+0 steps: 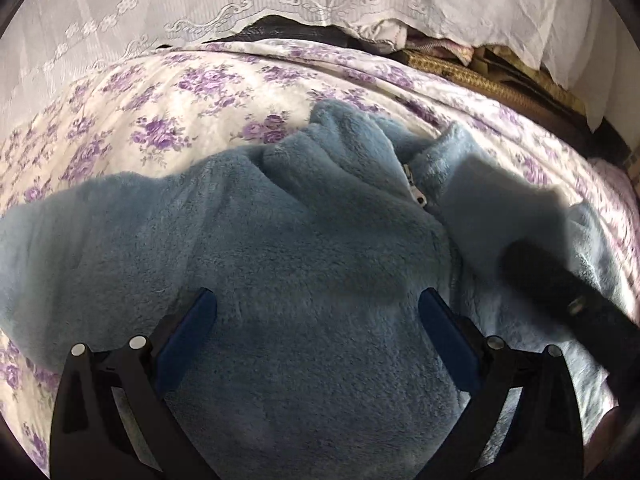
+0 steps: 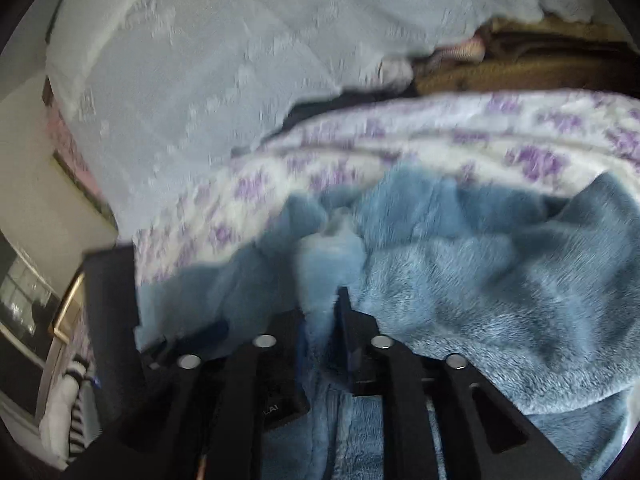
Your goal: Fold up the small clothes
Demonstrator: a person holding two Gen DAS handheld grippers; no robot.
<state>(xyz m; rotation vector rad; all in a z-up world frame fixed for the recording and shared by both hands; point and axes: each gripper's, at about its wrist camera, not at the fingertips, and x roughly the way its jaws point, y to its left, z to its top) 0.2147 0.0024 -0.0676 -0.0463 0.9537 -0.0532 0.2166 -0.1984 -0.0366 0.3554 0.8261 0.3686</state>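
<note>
Fleece (image 1: 304, 248), blue and zipped, lies spread on the floral sheet (image 1: 168, 112). We tilt our left gripper (image 1: 318, 308) down over it, jaws spread wide. Our right gripper (image 2: 324, 312) angles down, jaws narrow, a fleece fold between them.

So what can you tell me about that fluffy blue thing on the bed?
The blue fleece is a plush, thick-piled garment with a metal zipper at its bunched collar. It lies rumpled and spread over the flowered sheet, not yet folded. The left tool hovers open over its middle. A fold of it runs up between the right tool's narrow fingers; whether they pinch it is unclear through the blur.
</note>
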